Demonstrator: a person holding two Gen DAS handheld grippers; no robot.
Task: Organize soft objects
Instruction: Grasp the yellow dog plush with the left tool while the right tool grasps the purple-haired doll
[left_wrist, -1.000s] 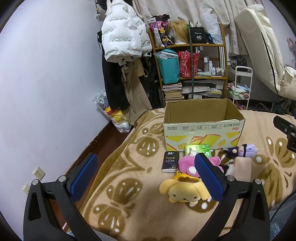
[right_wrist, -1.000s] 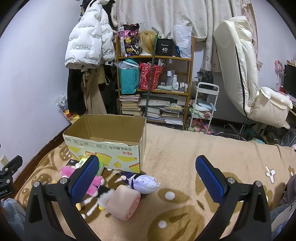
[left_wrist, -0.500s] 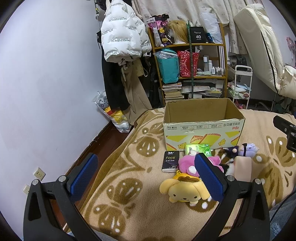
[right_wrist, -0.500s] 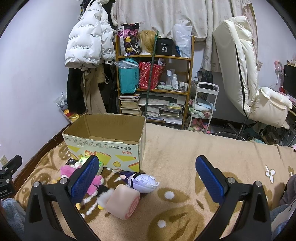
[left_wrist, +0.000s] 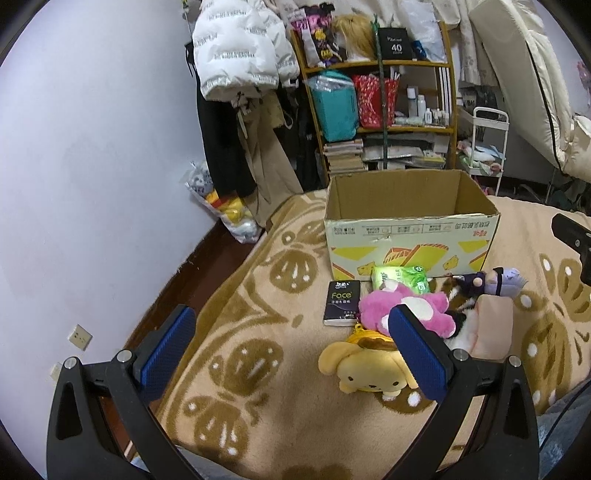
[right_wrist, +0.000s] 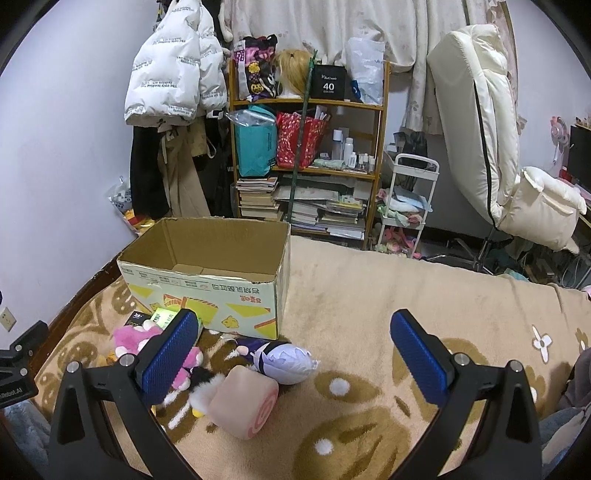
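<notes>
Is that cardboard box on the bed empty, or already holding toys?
Empty, as far as shown: the cardboard box stands open, bare floor visible inside. The near corner is hidden.

Pale lilac walls (left_wrist: 92, 155), cluttered wooden shelf (right_wrist: 308, 166), white puffer jacket (right_wrist: 173, 70), cream chair (right_wrist: 491, 147).

Even, slightly cool indoor light with soft shadows; the green tissue pack (left_wrist: 400, 277) glares bright (nearly overexposed). Fisheye bends the edges, corners black; focus sharp.
</notes>
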